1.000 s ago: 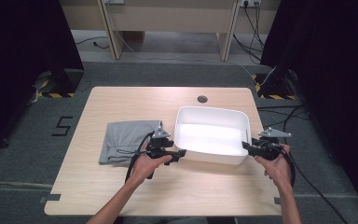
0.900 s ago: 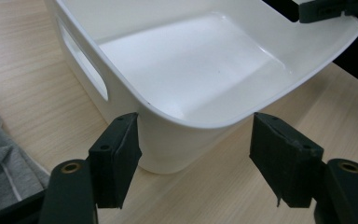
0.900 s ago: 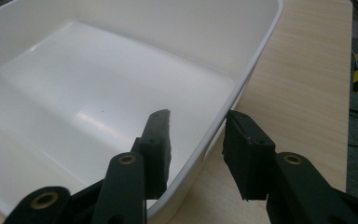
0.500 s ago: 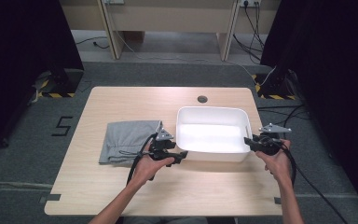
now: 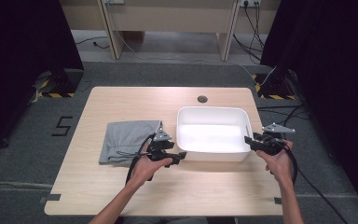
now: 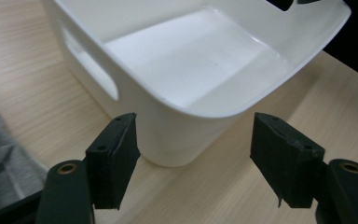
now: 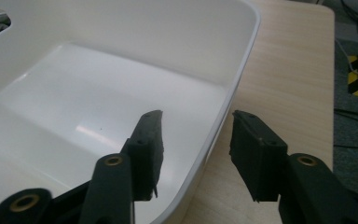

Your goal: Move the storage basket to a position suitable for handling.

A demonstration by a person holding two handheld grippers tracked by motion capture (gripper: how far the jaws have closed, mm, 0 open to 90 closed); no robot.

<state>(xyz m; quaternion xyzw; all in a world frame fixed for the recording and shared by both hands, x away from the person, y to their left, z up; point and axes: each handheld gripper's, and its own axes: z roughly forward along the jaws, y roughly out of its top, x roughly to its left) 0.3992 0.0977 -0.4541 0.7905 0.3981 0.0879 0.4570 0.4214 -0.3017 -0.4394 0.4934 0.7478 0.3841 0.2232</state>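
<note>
Right gripper (image 7: 196,154) straddles tub (image 7: 74,93) rim; floor numeral "5" (image 5: 63,126).

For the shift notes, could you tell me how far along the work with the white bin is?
Done: the white bin sits flat and empty beside the grey cloth. In hand: the right gripper straddles its wall, the left gripper faces its corner; both sets of fingers have just been opening, gripping nothing. Left: probably loading the cloth.
</note>
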